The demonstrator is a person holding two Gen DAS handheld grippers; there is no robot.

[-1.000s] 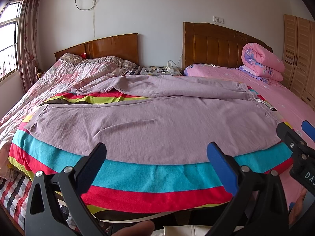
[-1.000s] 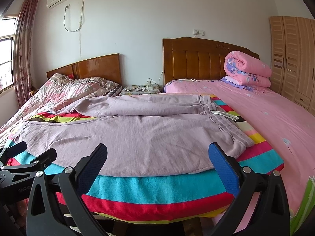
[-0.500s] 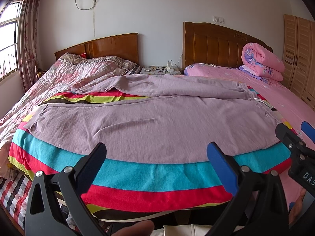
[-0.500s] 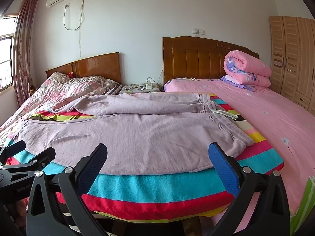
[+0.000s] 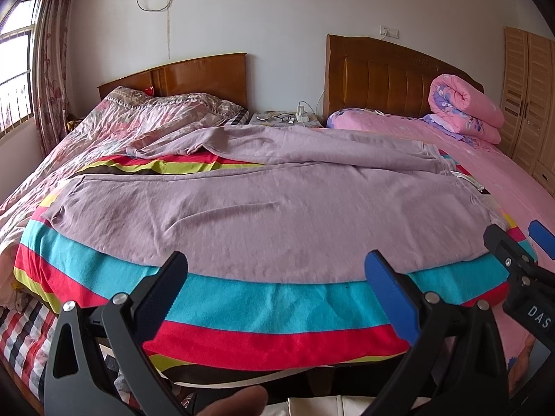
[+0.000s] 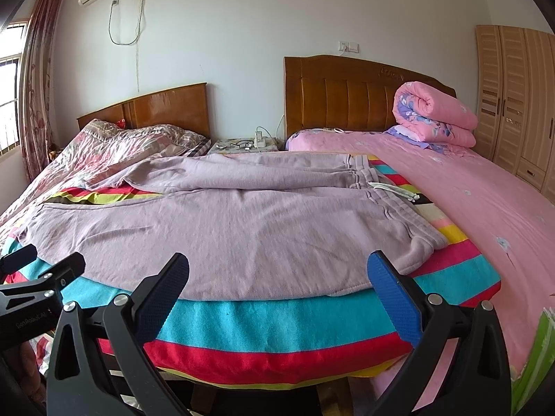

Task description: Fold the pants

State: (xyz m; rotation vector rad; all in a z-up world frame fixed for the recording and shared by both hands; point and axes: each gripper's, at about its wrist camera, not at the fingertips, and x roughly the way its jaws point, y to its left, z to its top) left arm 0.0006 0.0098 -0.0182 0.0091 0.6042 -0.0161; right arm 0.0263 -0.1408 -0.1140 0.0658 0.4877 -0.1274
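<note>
Both grippers, left gripper (image 5: 275, 279) and right gripper (image 6: 277, 279), hover with jaws wide apart, empty; each should pinch the lilac sweatpants (image 5: 263, 215) at the bed's near edge.

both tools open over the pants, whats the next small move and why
Probably ease both tools forward and down to the near edge of the purple pants. The left tool and right tool are open and empty, short of the cloth, and the pants lie spread flat and unfolded on the striped blanket.
</note>
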